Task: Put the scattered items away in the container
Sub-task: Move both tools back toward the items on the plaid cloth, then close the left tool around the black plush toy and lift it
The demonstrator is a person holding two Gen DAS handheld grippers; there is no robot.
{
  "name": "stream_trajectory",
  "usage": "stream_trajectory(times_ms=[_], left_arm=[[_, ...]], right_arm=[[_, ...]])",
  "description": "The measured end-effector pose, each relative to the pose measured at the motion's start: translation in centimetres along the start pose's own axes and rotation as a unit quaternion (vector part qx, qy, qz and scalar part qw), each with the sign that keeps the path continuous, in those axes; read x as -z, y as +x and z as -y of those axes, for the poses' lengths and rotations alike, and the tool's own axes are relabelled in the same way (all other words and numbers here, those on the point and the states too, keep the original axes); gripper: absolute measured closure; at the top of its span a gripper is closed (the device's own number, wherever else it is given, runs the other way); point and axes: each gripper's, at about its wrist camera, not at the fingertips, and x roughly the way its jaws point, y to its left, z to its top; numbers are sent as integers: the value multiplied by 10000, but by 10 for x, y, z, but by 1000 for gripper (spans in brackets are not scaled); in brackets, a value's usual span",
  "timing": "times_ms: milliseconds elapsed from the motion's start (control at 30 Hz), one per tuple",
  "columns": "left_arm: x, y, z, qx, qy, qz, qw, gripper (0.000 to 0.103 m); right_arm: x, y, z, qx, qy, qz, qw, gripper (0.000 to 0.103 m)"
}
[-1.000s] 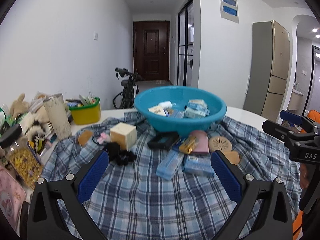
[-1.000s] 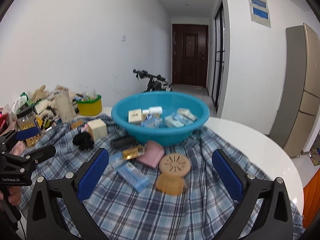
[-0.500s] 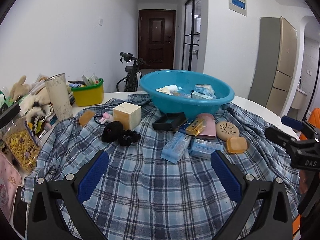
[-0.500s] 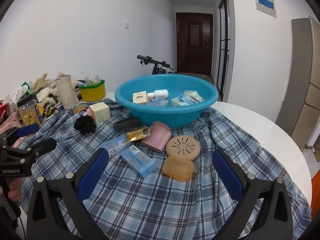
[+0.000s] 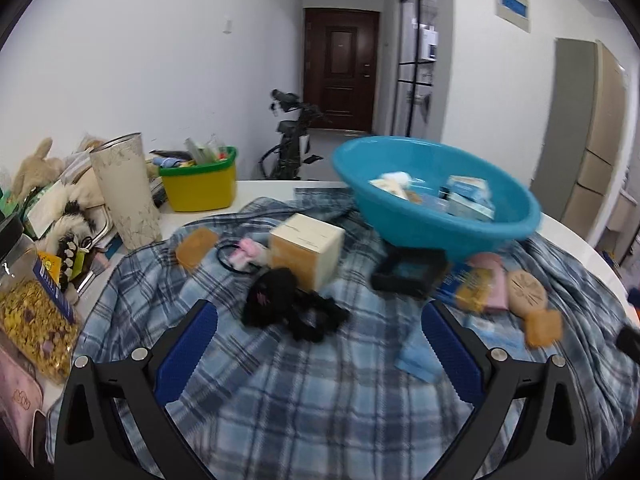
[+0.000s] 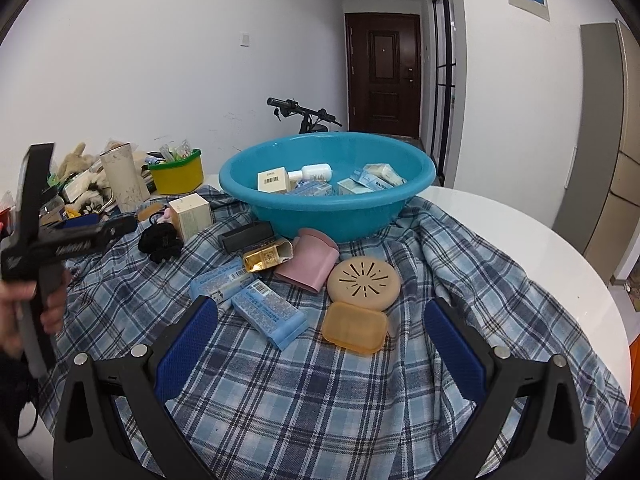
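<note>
A blue basin [image 6: 328,208] with several boxes and a small bottle in it stands on a plaid cloth [image 6: 320,392]; it also shows in the left wrist view [image 5: 436,216]. In front of it lie blue boxes [image 6: 266,314], a gold box [image 6: 266,258], a pink case [image 6: 310,264], a round beige disc [image 6: 363,280], an orange soap box [image 6: 355,328], a black tray [image 5: 408,274], a cream box [image 5: 306,250] and black scrunchies [image 5: 288,306]. My left gripper [image 5: 320,354] is open and empty, just short of the scrunchies. My right gripper [image 6: 320,352] is open and empty, near the blue boxes.
A yellow tub [image 5: 198,186], a beige tumbler [image 5: 126,190], plush toys [image 5: 36,168] and a snack jar [image 5: 32,300] crowd the table's left side. The white table edge [image 6: 576,256] curves round the right. A bicycle [image 6: 304,114] stands behind.
My left gripper has swung left and moved forward toward the black scrunchies and the cream box. My right gripper has dropped and moved closer to the blue boxes and the soap box.
</note>
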Motion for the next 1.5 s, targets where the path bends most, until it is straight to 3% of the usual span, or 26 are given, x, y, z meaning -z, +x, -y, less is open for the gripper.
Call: stream_trajectory(times_ms=[233, 633, 767, 833, 900, 967, 1300, 1500], left_arm=[[-15, 48, -17, 11, 68, -414, 9991, 0], [-12, 106, -28, 179, 44, -1156, 9931, 0], [-8, 120, -34, 152, 62, -1334, 9909, 14], [-6, 124, -35, 151, 64, -1381, 9903, 27], [-4, 127, -35, 195, 75, -1464, 9890, 50], [-2, 125, -34, 124, 177, -1407, 9898, 56], [-8, 98, -31, 122, 275, -1141, 9930, 61], [-9, 67, -16, 328, 314, -993, 9940, 61]], right_arm=[[4, 10, 8, 63, 107, -104, 9999, 0], [12, 24, 13, 47, 219, -321, 9992, 0], [15, 26, 16, 86, 200, -383, 9990, 0], [16, 27, 16, 91, 186, -406, 9990, 0], [17, 28, 17, 101, 180, -430, 9989, 0], [19, 29, 17, 97, 186, -451, 9988, 0], [19, 28, 16, 39, 205, -452, 9988, 0], [19, 21, 15, 29, 204, -403, 9990, 0]])
